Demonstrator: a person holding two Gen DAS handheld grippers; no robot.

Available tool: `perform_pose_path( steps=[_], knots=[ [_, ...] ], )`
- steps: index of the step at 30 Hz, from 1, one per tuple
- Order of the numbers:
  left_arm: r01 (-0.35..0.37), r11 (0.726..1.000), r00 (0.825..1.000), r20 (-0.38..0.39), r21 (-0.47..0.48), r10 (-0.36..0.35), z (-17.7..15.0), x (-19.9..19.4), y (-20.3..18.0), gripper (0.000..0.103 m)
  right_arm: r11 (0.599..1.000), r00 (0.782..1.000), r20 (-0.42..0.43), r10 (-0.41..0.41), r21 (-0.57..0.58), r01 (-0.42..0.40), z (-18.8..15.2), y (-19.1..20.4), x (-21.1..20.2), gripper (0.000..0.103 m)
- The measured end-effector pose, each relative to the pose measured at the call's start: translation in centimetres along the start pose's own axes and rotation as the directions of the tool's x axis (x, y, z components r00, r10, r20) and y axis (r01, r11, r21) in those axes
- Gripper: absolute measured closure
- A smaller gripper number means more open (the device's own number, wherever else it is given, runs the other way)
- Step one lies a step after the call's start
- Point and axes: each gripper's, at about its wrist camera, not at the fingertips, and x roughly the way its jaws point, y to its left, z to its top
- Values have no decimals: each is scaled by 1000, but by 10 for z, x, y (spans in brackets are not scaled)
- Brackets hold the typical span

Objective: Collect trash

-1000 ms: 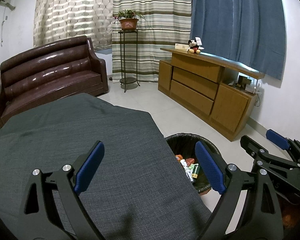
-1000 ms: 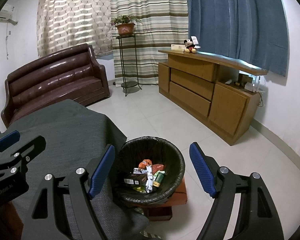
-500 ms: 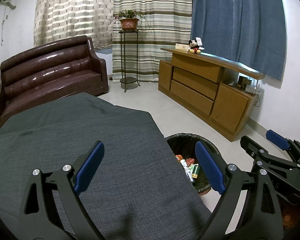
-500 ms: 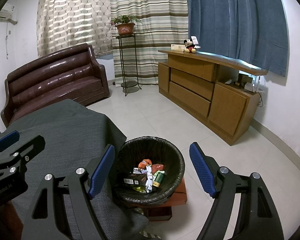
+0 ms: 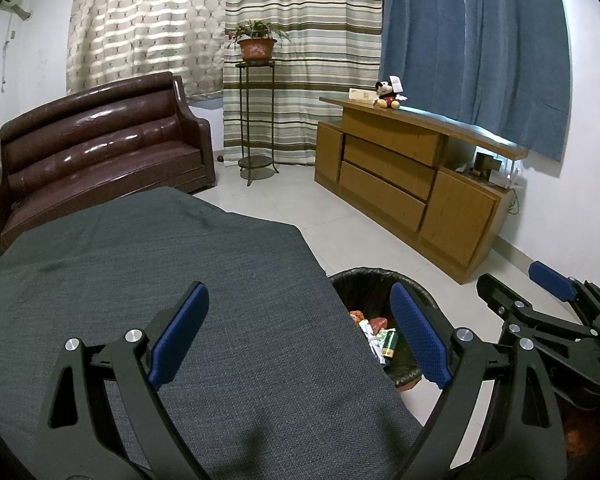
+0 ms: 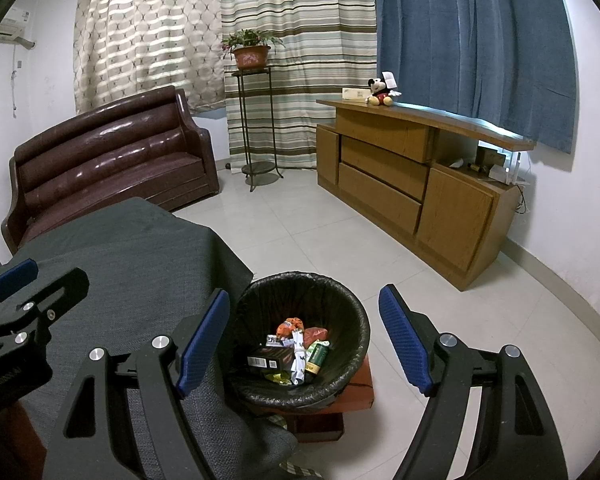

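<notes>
Right gripper: jaws are set wide and nothing is held between them. Directly ahead of and below its fingertips, framed between the 2 blue pads, a black-lined trash bin is seen, standing on a reddish-brown box on the tiled floor.

Left gripper: jaws are likewise spread wide and empty. It is held over a table covered in grey cloth; from this claw the bin lies ahead and to the right, just off the table's edge.

Task item: the trash, several wrappers and small cartons, is found inside the bin. No loose trash is seen on the cloth or on the visible floor.

Deciding relation: the bin is centred under the right claw and offset from the left, so the right hand is judged the nearer. The bin is round, so no long axis is presented. The collection is judged complete or nearly so.
</notes>
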Motion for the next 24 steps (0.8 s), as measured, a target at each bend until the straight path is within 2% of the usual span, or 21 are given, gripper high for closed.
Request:
perform_pose_path(
  steps=[11, 24],
  knots=[
    [-14, 1000, 1000, 13, 23, 14, 1, 0, -15, 13, 1000, 1000, 0, 0, -1, 0, 0, 1, 0, 28],
    [12, 998, 999, 46, 64, -14, 1, -1, -28, 13, 1000, 1000, 0, 0, -1, 0, 1, 1, 0, 28]
  ],
)
